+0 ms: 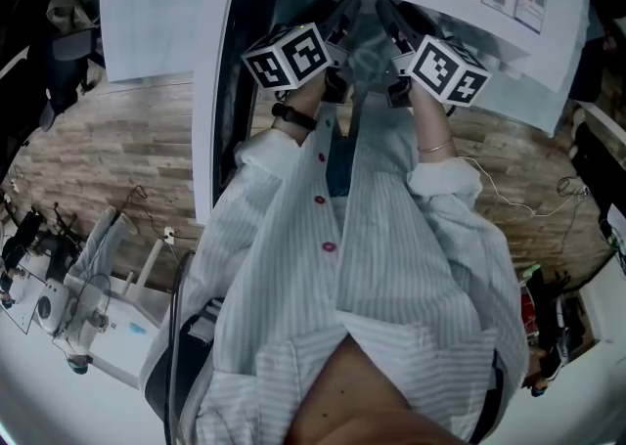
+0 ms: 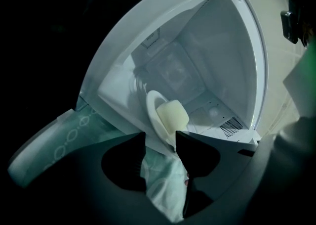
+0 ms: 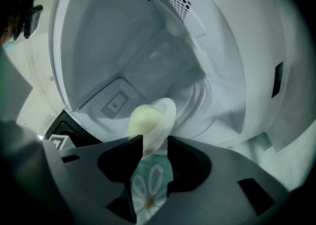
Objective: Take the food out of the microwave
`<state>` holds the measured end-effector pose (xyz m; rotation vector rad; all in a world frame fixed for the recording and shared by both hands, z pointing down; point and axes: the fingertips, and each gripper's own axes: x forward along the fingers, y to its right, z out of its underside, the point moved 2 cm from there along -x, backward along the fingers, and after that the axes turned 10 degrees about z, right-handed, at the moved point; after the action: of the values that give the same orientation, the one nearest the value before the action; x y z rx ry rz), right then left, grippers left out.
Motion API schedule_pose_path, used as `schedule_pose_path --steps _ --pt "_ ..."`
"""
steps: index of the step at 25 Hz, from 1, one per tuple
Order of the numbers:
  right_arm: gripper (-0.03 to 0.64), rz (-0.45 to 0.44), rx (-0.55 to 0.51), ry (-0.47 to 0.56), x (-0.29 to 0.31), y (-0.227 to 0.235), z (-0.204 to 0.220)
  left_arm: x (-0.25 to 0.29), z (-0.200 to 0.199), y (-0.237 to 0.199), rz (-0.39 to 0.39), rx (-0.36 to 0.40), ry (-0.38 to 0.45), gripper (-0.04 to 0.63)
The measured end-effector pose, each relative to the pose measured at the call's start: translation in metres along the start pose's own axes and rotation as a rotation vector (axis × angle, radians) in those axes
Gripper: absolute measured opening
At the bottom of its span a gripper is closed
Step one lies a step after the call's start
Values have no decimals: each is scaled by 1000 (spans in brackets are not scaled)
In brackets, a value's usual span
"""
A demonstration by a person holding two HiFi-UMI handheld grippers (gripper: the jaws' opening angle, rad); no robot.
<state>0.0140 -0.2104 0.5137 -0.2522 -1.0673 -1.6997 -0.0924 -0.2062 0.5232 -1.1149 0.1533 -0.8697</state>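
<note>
The left gripper [image 2: 161,140] shows at the lower centre of its own view, dark jaws spread wide and a patterned green cloth [image 2: 163,174] showing in the gap. At the tips, the rim of a white plate [image 2: 154,112] reaches in between them, not pinched. The food [image 2: 172,116], a pale yellow lump, sits on the plate. The right gripper [image 3: 154,142] is just as wide, with the plate's rim between its tips. Beyond, the open white microwave [image 2: 217,46] fills the frame, with the plate at its front.
</note>
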Motion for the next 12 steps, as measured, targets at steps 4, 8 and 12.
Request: schedule_pose_path --steps 4,8,12 --pt "152 -10 14 -13 2 -1 3 0 0 -1 1 -7 -4 189" --pt "141 -23 73 -33 3 1 9 -1 0 -3 8 -38 5 178" --pt "126 -36 122 -50 4 0 11 -1 -1 -1 25 -59 5 146"
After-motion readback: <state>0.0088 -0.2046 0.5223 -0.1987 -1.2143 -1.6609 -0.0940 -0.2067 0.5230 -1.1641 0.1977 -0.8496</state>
